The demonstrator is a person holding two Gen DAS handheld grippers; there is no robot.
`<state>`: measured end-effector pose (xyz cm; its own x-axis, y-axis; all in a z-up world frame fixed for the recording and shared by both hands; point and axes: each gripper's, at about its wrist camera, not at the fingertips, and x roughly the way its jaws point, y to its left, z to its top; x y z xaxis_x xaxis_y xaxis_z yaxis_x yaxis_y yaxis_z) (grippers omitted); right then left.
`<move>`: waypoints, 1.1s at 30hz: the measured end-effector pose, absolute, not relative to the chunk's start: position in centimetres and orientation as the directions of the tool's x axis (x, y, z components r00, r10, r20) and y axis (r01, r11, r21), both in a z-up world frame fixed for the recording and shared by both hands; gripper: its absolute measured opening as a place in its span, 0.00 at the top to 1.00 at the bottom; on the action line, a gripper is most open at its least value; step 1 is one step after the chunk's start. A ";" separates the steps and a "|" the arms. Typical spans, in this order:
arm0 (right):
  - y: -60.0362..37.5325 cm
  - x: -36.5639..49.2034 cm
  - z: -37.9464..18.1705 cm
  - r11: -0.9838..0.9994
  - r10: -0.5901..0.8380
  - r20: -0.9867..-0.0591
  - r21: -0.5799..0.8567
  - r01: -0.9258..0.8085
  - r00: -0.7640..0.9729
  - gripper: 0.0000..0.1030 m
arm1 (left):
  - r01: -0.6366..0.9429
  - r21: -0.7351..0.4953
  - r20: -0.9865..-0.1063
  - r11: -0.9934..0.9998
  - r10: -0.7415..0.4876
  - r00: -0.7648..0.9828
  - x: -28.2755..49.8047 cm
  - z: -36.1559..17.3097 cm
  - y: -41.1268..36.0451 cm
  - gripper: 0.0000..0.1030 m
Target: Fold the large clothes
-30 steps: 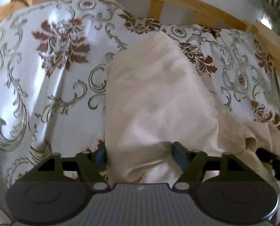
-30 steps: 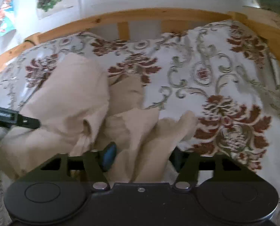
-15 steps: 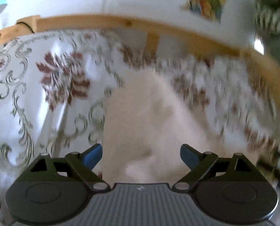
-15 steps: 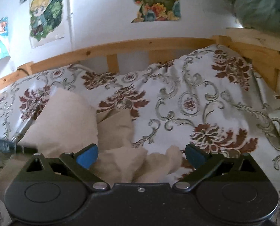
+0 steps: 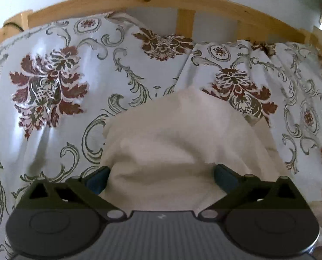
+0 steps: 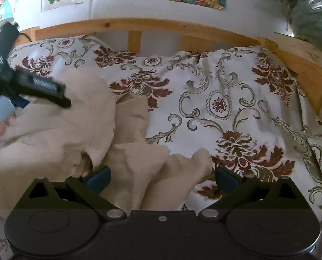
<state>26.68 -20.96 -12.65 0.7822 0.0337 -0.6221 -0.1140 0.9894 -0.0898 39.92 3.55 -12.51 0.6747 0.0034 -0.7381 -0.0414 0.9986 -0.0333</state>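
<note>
A cream garment (image 6: 59, 134) is seen crumpled on the floral bedspread (image 6: 226, 99), bunched in loose folds toward the left. The left tongs (image 5: 162, 175) are spread wide, having just been opening, with cloth lying between unpressed. The right tongs (image 6: 163, 176) likewise have just been opening over folds. Open bedspread is left to the right, bounded by the wooden bed rail (image 6: 301, 65)

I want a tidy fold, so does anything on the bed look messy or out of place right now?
Yes: the beige garment lies bunched and rumpled on the floral bedspread, with loose flaps sticking out between the open right gripper fingers.
</note>
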 end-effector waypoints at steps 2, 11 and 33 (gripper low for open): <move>-20.9 26.8 -12.9 0.990 0.031 -0.635 -0.088 -0.112 0.772 0.01 | -0.046 -0.051 -0.733 0.998 -0.006 0.680 39.6 -12.3 3.8 0.00; -21.9 24.9 -10.8 0.995 0.069 -0.550 -0.025 -0.100 0.832 0.01 | -0.154 -0.188 -0.747 0.970 -0.040 0.664 35.1 -7.9 5.6 0.01; -21.2 4.3 -1.6 0.972 0.190 -0.276 0.187 -0.141 0.942 0.01 | -0.041 -0.105 -0.562 0.994 -0.025 0.827 7.0 3.0 5.8 0.01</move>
<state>4.26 -21.24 -1.62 0.9423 0.1900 -0.2758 -0.1414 0.9722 0.1867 6.95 5.81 2.96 0.8266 -0.0251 -0.5623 -0.0414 0.9936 -0.1052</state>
